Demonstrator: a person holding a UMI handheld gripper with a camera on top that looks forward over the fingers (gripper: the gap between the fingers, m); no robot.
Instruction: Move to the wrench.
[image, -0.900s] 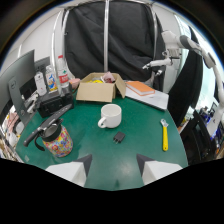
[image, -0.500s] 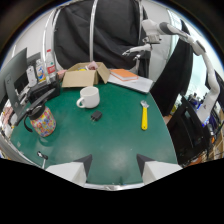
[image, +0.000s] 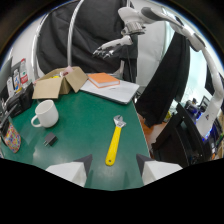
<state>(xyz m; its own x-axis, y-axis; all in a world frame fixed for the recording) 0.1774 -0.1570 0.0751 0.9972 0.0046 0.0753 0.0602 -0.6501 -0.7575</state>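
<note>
Two fingers of our gripper stand wide apart at the near edge of the green table, and we hold nothing between them. The wrench, with its yellow handle and metal head, lies flat on the table just ahead of the gap, handle end nearest us and head pointing away toward the table's far edge. It lies slightly tilted relative to the fingers, nearer the right one.

We judge the approach as nearly done: the wrench is close ahead but not yet between the fingers. What could go wrong from here is mostly a matter of line. If we push straight on without shifting over, the right finger may strike the handle and slide the wrench away, and it lies near the table's side edge, so a hard nudge could send it off. Coming in too low could scrape the fingertips on the table.

Well off to the other side sit a white mug and a small dark clip, with a cardboard box and an orange book beyond; none stands in our path.
</note>
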